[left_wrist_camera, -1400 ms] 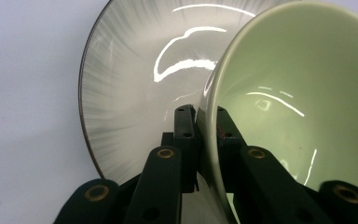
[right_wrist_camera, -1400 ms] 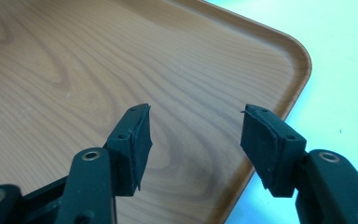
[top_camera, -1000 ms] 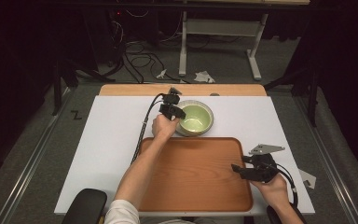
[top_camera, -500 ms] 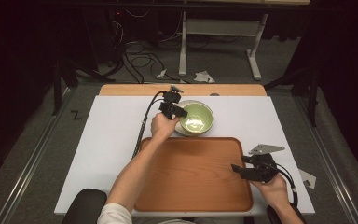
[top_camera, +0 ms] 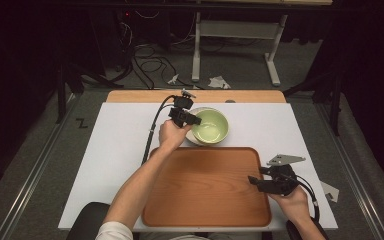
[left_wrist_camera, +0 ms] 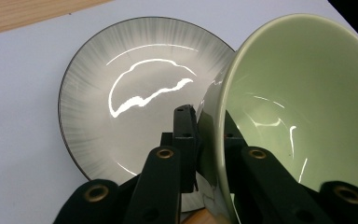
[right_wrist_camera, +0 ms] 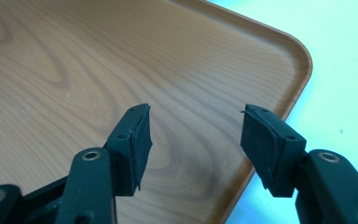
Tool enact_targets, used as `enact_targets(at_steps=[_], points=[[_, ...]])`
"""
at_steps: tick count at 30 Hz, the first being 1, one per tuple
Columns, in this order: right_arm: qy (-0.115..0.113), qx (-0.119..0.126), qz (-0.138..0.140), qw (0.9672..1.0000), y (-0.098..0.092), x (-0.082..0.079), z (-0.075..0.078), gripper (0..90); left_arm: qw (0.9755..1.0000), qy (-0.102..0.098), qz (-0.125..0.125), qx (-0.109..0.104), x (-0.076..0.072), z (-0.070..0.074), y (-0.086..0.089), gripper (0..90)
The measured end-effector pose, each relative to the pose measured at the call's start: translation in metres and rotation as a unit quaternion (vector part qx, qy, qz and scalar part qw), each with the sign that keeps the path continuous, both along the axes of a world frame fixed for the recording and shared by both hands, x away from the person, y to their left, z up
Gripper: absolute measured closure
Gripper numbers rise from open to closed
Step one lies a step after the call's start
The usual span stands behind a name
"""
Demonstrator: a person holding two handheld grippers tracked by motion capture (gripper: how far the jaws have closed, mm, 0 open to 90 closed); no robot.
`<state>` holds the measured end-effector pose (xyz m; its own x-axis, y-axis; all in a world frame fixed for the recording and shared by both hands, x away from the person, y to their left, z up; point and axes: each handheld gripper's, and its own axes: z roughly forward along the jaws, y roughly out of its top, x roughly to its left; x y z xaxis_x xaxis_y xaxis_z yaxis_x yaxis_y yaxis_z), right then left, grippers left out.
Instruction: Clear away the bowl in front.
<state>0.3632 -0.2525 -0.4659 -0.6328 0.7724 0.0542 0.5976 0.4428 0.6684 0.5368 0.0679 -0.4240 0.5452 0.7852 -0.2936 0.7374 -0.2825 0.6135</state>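
Pale green ceramic bowl (left_wrist_camera: 298, 107) pinched by its rim in the left gripper (top_camera: 184, 116) fingers, tilted just above the grey plate (left_wrist_camera: 135, 93) beyond the wooden tray (top_camera: 205, 185), apparently unstacking; right gripper (right_wrist_camera: 193, 140) fingers gape empty over the tray's corner, waiting.

The left forearm stretches forward from the near edge and slants toward the middle, bare to the elbow, its hand wrapped round the left claw (top_camera: 196, 120), whose jaws are clamped tight on something thin, cable looping back behind the wrist. The right hand (top_camera: 294, 197) sits low at the near right corner, its right claw (right_wrist_camera: 193, 140) pointing leftward with jaws spread wide, nothing between them.
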Motion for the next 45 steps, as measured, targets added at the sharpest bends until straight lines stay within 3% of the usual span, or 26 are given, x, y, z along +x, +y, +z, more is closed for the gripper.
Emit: enact_targets(at_steps=[7,25,45], points=[[0.0,-0.001,0.0,1.0,0.0,0.0,0.0,43.1,0.9995,-0.012,-0.027,0.005,-0.012,0.008,-0.007,82.7],[0.0,0.0,0.0,1.0,0.0,0.0,0.0,43.1,0.9982,-0.023,-0.055,-0.008,-0.029,0.023,-0.008,82.6],[0.0,-0.001,0.0,1.0,0.0,-0.001,0.0,43.1,0.9943,-0.03,-0.101,-0.015,-0.059,0.034,-0.005,82.5]])
